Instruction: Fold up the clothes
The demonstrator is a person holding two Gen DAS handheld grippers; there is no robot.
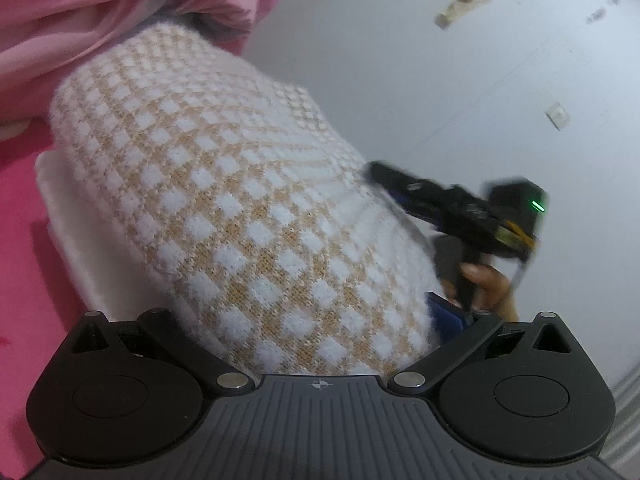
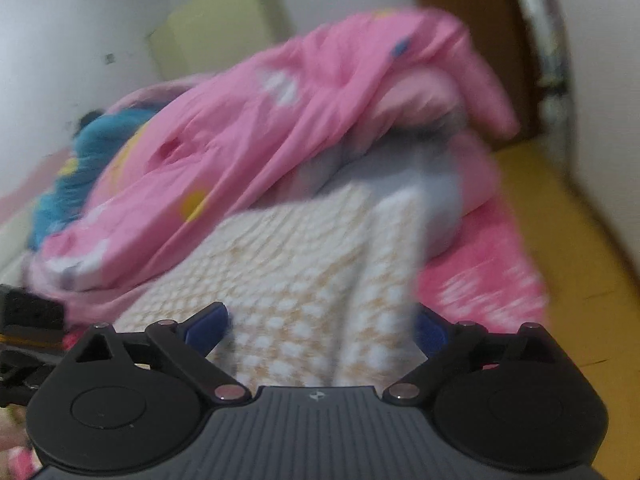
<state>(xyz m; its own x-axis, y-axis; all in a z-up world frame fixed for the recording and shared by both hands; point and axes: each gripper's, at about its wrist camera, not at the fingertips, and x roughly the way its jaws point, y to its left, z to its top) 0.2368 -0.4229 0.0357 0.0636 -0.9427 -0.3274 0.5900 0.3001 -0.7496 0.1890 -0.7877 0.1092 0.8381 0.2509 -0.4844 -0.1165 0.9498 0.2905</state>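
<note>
Pink bed sheet (image 1: 20, 248) underneath, white wall behind. Nearest, left claw (image 1: 296, 320) spread wide with the checked sweater (image 1: 224, 200) bulging between its jaws; cannot tell whether the pads press. Right claw (image 2: 320, 328) spread wide too, blue pads (image 2: 208, 328) flanking the knit without pinching. Sweater bundled on the bed, near its side edge, far end tucked against the pink quilt (image 2: 248, 120). Looks soft, light, floppy and stretchy, not slippery, likely to sag. Best pinched through a doubled edge or hem, both corners together.
</note>
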